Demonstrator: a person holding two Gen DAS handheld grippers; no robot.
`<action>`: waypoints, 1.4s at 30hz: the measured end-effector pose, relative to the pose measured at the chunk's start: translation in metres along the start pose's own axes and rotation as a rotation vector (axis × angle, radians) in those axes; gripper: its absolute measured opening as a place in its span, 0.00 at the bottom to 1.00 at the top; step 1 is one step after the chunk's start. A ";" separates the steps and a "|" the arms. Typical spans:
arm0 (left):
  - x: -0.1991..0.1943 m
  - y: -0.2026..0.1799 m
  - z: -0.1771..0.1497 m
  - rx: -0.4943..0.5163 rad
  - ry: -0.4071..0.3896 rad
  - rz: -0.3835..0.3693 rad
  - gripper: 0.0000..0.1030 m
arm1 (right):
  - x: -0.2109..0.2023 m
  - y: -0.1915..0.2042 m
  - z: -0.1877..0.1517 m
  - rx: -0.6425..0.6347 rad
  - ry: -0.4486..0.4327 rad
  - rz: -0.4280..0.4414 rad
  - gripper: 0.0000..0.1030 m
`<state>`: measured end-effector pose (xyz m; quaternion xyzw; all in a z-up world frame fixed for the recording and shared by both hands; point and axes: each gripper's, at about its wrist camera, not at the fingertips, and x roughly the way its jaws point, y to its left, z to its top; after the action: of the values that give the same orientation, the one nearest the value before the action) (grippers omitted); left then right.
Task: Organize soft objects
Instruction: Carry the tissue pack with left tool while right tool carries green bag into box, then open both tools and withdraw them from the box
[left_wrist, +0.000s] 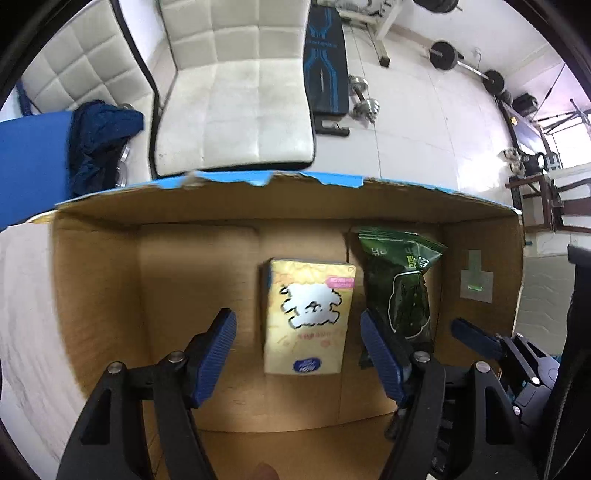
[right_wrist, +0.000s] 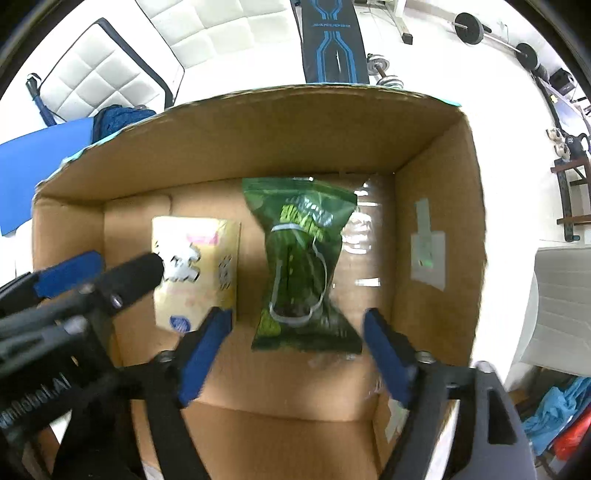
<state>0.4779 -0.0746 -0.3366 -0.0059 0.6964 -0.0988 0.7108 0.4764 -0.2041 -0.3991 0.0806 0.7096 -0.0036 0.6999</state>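
A yellow tissue pack (left_wrist: 308, 315) with a white dog picture lies flat on the floor of an open cardboard box (left_wrist: 280, 206). A green snack bag (left_wrist: 402, 284) lies right of it. My left gripper (left_wrist: 297, 354) is open and empty, its blue pads either side of the tissue pack, above it. In the right wrist view my right gripper (right_wrist: 297, 350) is open and empty above the near end of the green bag (right_wrist: 301, 258); the tissue pack (right_wrist: 199, 269) lies to its left, partly hidden by the left gripper (right_wrist: 99, 269).
The box (right_wrist: 436, 258) has tall walls on all sides and a taped label on its right wall. Behind it stand a white quilted chair (left_wrist: 236, 107), a blue cloth (left_wrist: 99, 136), a weight bench (left_wrist: 327, 66) and barbells on a white floor.
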 end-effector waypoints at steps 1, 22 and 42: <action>-0.005 0.002 -0.003 0.000 -0.014 0.005 0.75 | -0.004 0.002 -0.006 -0.005 -0.004 0.004 0.89; -0.121 0.036 -0.134 -0.054 -0.324 0.105 0.98 | -0.098 0.016 -0.138 -0.018 -0.219 -0.062 1.00; -0.184 0.029 -0.220 -0.084 -0.417 0.086 0.98 | -0.164 0.002 -0.233 -0.056 -0.278 -0.004 1.00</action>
<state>0.2621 0.0092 -0.1657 -0.0264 0.5372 -0.0358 0.8423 0.2467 -0.1923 -0.2310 0.0585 0.6057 0.0038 0.7935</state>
